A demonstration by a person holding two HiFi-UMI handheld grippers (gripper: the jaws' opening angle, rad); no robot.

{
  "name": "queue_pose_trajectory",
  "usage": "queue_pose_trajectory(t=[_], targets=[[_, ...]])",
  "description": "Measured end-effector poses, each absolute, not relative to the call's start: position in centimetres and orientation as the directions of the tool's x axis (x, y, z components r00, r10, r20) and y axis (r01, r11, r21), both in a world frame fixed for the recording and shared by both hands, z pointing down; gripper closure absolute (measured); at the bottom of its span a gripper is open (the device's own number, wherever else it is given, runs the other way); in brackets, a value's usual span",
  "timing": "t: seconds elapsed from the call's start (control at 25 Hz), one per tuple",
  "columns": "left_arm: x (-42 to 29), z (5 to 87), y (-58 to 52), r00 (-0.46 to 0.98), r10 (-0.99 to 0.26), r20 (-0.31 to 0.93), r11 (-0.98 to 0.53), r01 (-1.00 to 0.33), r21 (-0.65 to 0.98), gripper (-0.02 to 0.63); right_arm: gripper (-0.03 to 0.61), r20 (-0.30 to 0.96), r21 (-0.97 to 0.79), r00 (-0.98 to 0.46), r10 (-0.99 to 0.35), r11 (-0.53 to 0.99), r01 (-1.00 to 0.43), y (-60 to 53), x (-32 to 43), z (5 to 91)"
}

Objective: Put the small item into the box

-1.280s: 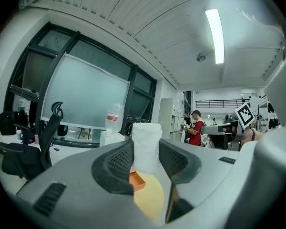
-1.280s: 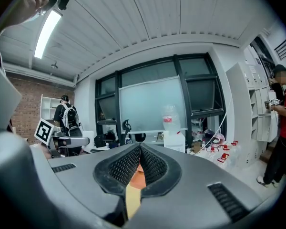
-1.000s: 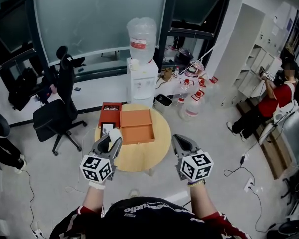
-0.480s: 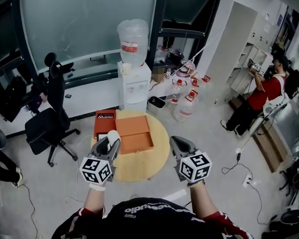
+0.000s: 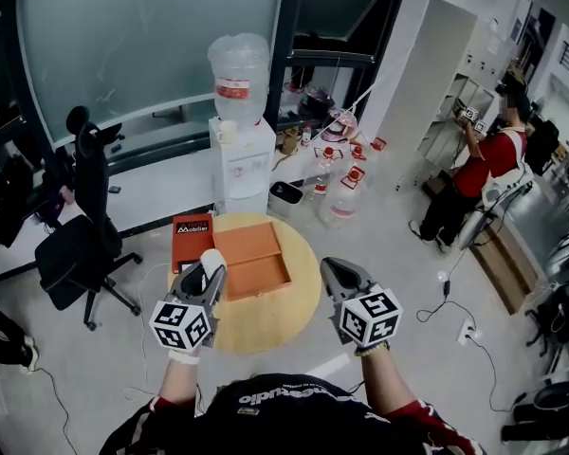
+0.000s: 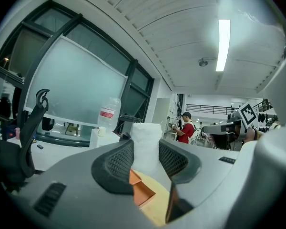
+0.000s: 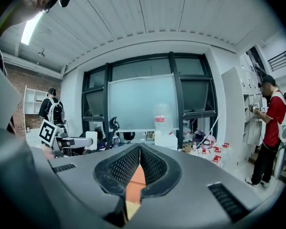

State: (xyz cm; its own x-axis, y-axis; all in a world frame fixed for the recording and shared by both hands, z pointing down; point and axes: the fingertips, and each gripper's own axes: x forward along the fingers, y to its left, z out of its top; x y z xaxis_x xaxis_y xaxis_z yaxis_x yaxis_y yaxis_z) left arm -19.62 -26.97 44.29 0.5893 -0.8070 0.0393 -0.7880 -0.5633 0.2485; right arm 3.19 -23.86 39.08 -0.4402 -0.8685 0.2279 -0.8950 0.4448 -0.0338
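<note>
Left tool (image 5: 209, 265) and right tool (image 5: 328, 271) are both grey.

On the round wooden table (image 5: 277, 318) lies the open orange cardboard box (image 5: 253, 261), with the flat red cardboard panel (image 5: 191, 239) just beside it at the left. Behind the table stands the white water dispenser (image 5: 242, 164). The black office chair (image 5: 76, 245) stands to the left.
</note>
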Motion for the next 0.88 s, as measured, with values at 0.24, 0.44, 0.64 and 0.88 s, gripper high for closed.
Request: queue_pose_trajectory(t=[0.24,0.44,0.64,0.88], targets=[[-19.5,44.6,-27.3,0.602,-0.798,0.030,-0.575,-0.776,0.260,0.443,0.551,0.236,-0.020,-0.421,-0.876,0.429,-0.903,-23.7,3.3,39.1],[-19.2,45.1,-27.8,0.614,-0.788,0.045,-0.586,-0.770,0.252,0.442,0.551,0.214,-0.037,-0.408,-0.887,0.410,-0.911,-24.1,3.4,38.9],[-18.0,44.9,-28.2,0.624,-0.780,0.043,-0.598,-0.764,0.242,0.443,0.551,0.201,-0.040,-0.417,-0.886,0.418,-0.908,-24.8,3.8,38.4],[-17.4,44.5,-29.4,0.629,-0.777,0.031,-0.606,-0.761,0.233,0.443,0.551,0.184,-0.053,-0.435,-0.881,0.433,-0.900,-26.1,3.5,38.5]])
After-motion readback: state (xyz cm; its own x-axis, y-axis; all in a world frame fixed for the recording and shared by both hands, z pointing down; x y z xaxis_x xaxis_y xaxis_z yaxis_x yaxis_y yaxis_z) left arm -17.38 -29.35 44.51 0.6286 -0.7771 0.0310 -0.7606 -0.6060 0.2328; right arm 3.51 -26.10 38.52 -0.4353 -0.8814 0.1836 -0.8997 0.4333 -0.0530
